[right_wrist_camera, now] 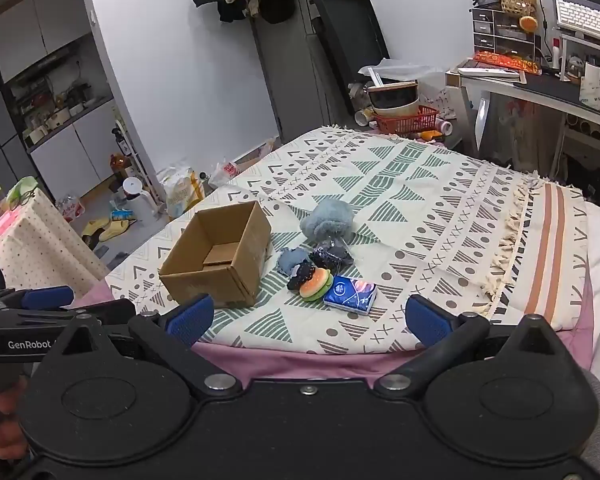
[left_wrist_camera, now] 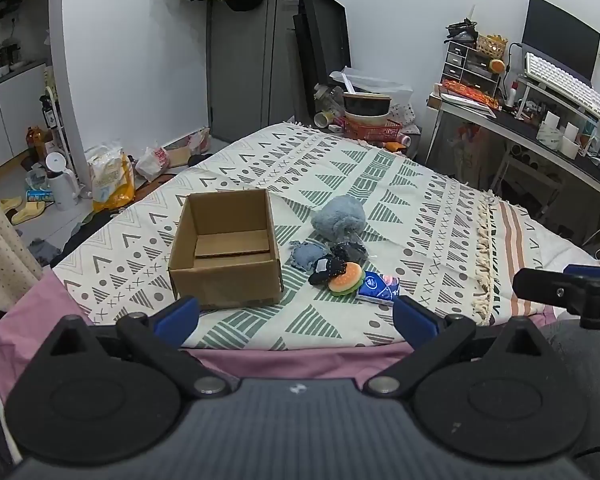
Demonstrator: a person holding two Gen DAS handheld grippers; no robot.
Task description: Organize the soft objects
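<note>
Left claw (left_wrist_camera: pixel 296 314): spread wide, holding nothing, above the near edge of the bed.
Right claw (right_wrist_camera: pixel 306 318): spread wide, holding nothing; "GenRobot" is printed on the other tool's body, seen at left.
Cardboard box (left_wrist_camera: pixel 226 246): upright on the blanket (left_wrist_camera: pixel 420 184), top open, only a loose cardboard flap inside.
Soft pile: just right of the box; fluffy blue toy (left_wrist_camera: pixel 339 216) farthest, denim pouch (left_wrist_camera: pixel 305 256), burger toy (left_wrist_camera: pixel 346 277).
Tissue pack (right_wrist_camera: pixel 350 293): blue, lying flat, nearest item, long axis running left-right; label unreadable.
</note>
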